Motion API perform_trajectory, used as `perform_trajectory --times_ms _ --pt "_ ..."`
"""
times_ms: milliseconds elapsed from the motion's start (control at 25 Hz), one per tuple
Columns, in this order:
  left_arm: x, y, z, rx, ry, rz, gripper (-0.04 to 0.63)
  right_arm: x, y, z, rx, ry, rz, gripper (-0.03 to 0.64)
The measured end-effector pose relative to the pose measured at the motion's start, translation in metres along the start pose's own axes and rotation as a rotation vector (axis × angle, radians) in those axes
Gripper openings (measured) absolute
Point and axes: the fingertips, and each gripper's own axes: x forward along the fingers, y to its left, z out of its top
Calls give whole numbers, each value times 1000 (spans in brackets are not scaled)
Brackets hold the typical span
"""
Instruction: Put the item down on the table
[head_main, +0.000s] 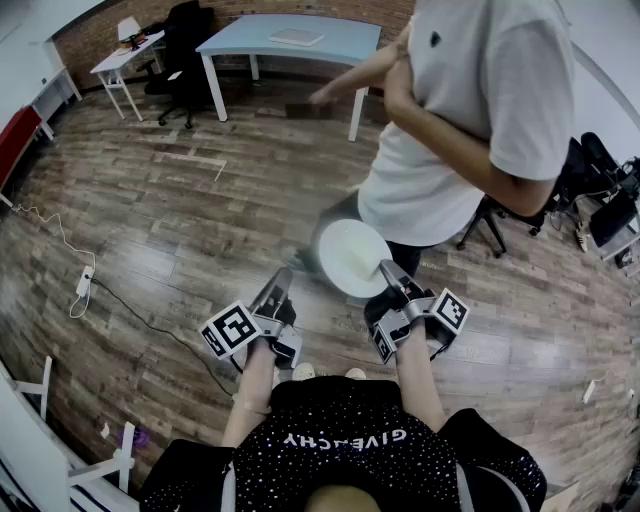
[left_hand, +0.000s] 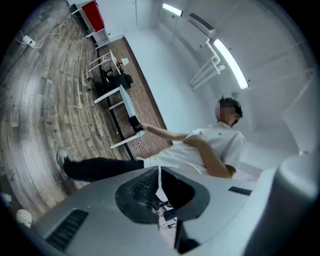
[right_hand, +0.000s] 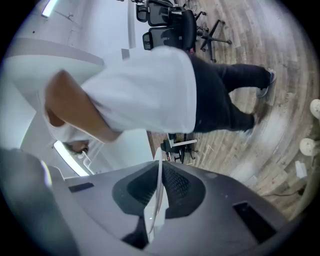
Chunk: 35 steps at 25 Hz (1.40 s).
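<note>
Operator on my feed: black top (head_main: 340, 455), white speckle all over, white lettering across it, short sleeves. Left gripper (head_main: 284, 282) and right gripper (head_main: 392, 272) have grey moulded shells and dark ribbed pads (right_hand: 175, 186). Each carries a black-and-white marker cube (head_main: 232, 328).

White plate (head_main: 345, 255), pale blue table (head_main: 240, 40), brown wood-grain floor (head_main: 170, 230), white T-shirt (head_main: 470, 90), black white-dotted top (head_main: 340, 465).
</note>
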Motion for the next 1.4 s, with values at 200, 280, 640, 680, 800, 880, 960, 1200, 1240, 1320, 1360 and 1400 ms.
perform_trajectory --times_ms 200,280,640,680,800,880,960,1200,1240,1320,1360,1400 --pt "5 9 8 2 4 1 21 6 1 9 0 -36 18 26" --pt "9 13 12 -7 6 9 21 12 1 14 4 -48 13 26" --pt "54 44 53 -15 -27 61 21 90 -7 42 28 -8 -13 26" --pt "63 49 62 -13 -34 68 21 105 -8 46 31 2 -16 26" --pt "95 63 90 -7 -56 82 21 156 -9 61 33 35 -19 26" --pt "120 71 108 3 -74 87 21 189 -9 73 28 57 -19 26" --pt "146 76 126 6 -96 90 21 219 -8 87 25 76 -26 26" --pt "231 78 164 26 -123 99 21 299 9 142 9 112 -25 26" --pt "244 79 168 27 -128 99 21 310 11 151 7 115 -22 26" --pt "269 83 176 27 -133 98 21 330 14 170 8 117 -16 26" --pt "281 84 178 29 -132 96 21 338 15 178 9 117 -13 26" --pt "292 84 180 33 -130 94 21 346 15 186 9 117 -11 26"
